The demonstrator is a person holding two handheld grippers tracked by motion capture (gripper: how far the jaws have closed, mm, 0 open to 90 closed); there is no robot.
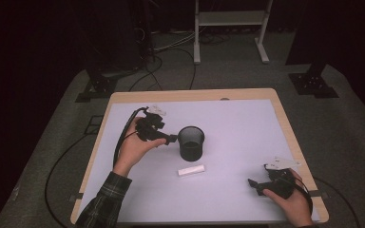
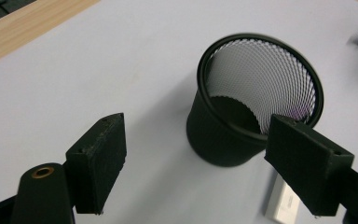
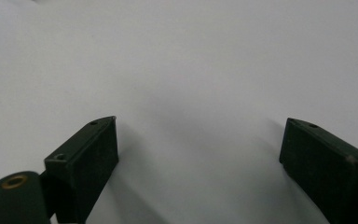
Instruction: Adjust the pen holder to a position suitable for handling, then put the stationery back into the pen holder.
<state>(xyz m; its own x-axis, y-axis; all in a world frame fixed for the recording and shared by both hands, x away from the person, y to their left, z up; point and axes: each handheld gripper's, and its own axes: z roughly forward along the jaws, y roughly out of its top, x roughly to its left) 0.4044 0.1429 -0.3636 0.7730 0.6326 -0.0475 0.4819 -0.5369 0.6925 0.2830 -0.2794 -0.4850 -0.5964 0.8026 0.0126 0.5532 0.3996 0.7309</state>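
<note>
The mesh cup [image 1: 191, 142] stands upright near the middle of the high view, mouth up, on the pale desk [image 1: 237, 123]. Standing that way, it is ready to take something dropped in from above, and the likely candidate is the white eraser [image 1: 191, 170] lying flat just below it in the frame, apart from its base.

The left gripper [image 1: 171, 139] sits just left of the cup, level with its wall and pointing right at it. In the left gripper view its jaws stand wide apart with nothing between them; the cup [image 2: 251, 100] fills the upper right of that frame, its rim passing just behind the right-hand jaw, so the gripper is beside the cup rather than around it. No pad presses on the mesh. The eraser [image 2: 282, 203] peeks out at the lower right, under that same jaw. I judge the hand to be close to the cup so as to steady or shift it, or fresh from setting it down.

The right gripper [image 1: 254, 184] rests at the lower right of the high view, well apart from cup and eraser. Its jaws are spread too, with bare desk [image 3: 177, 70] between them; it seems to be waiting.
</note>
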